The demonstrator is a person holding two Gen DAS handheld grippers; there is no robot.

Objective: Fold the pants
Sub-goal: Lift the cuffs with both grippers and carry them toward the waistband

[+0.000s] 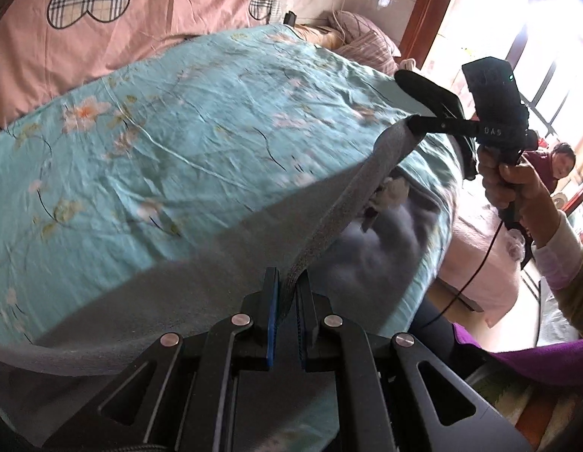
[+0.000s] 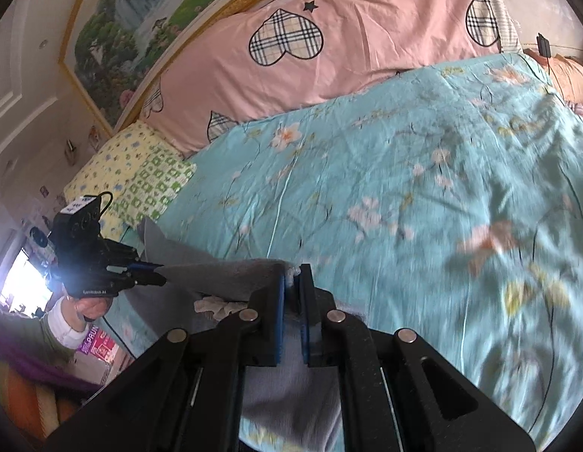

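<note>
Grey pants (image 1: 201,263) hang stretched above the bed, held by the waistband between both grippers. My left gripper (image 1: 288,282) is shut on one end of the waistband. My right gripper (image 1: 414,122) is shut on the other end, up and to the right in the left wrist view. In the right wrist view my right gripper (image 2: 294,277) pinches the grey waistband (image 2: 231,273), and my left gripper (image 2: 157,272) holds the far end at the left. The legs drop below and are mostly hidden.
A teal floral bedspread (image 1: 178,132) covers the bed. A pink quilt with plaid hearts (image 2: 329,49) lies at the far side, and a yellow-green pillow (image 2: 133,177) at the left. A seated person (image 1: 562,158) is by the bright window.
</note>
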